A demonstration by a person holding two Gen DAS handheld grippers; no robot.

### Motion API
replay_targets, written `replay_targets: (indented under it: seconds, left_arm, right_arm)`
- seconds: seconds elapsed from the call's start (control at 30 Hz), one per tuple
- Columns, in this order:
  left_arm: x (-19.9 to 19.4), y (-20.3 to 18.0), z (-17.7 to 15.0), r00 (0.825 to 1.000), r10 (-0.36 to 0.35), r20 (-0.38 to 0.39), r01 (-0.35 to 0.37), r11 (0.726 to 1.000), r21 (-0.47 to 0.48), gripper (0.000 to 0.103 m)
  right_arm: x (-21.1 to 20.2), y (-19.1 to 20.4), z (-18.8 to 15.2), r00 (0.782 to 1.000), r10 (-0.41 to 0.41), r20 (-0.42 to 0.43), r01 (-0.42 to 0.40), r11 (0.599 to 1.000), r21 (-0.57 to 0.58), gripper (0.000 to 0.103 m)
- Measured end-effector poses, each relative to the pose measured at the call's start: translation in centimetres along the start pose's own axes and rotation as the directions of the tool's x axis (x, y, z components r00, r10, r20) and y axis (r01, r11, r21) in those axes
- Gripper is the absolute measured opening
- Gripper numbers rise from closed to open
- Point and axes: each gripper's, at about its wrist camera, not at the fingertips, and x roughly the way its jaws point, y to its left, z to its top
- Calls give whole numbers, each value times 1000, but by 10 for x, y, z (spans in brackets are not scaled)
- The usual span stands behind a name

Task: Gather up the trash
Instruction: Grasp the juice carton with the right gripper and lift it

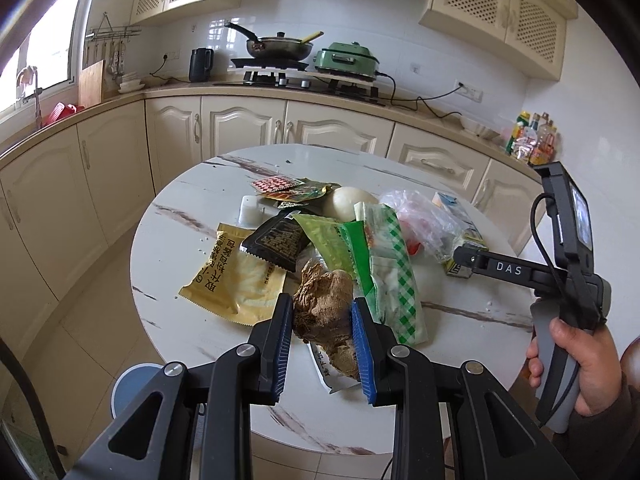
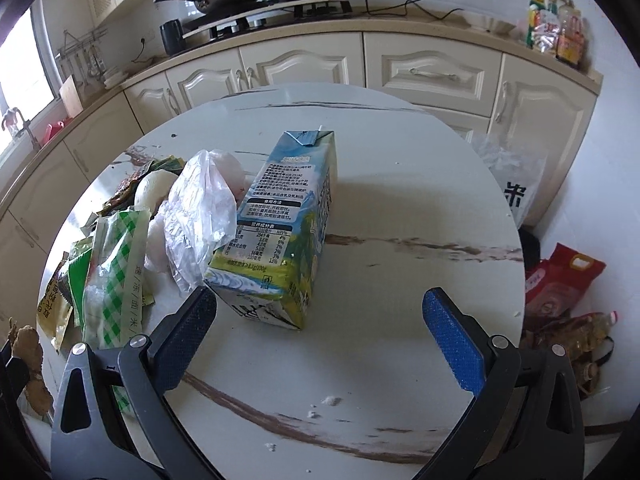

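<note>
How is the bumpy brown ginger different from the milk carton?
The ginger is brown, knobbly and irregular; the milk carton is a smooth, printed box with straight edges. The ginger is pinched in the left claw; the carton lies on its side, with the open right claw just in front of it. Both are at the round table, near the wrappers.

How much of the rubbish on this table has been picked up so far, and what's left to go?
Nothing looks cleared yet: no bin shows in either view. In hand: the left gripper is shut on a brown ginger root. The right gripper is open, just short of the milk carton lying on the table. Left: the yellow packet, black sachet, green checked wrapper and clear plastic bag.
</note>
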Motion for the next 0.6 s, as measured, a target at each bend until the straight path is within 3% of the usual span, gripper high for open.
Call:
replay_targets:
  seconds: [0.07, 0.4, 0.5, 0.57, 0.6]
  left_arm:
    - [1, 1, 0, 1000, 0, -2, 0, 1000, 2, 25]
    - [4, 0, 1, 1000, -17, -11, 17, 1000, 0, 25]
    - [4, 3, 2, 999, -32, -7, 32, 999, -8, 25]
    - [4, 3, 2, 999, -38, -3, 38, 999, -10, 25]
    - [3, 3, 2, 999, -43, -1, 43, 999, -11, 25]
  right_arm:
    - [-3, -2, 0, 999, -33, 4, 33, 999, -2, 103]
    - [8, 8, 14, 999, -3, 45, 5, 999, -44, 102]
    - [14, 12, 21, 999, 6, 45, -2, 998, -71, 78]
    - [23, 9, 23, 1000, 13, 12, -12, 997, -75, 45]
    - [23, 7, 22, 1000, 21, 10, -21, 997, -76, 40]
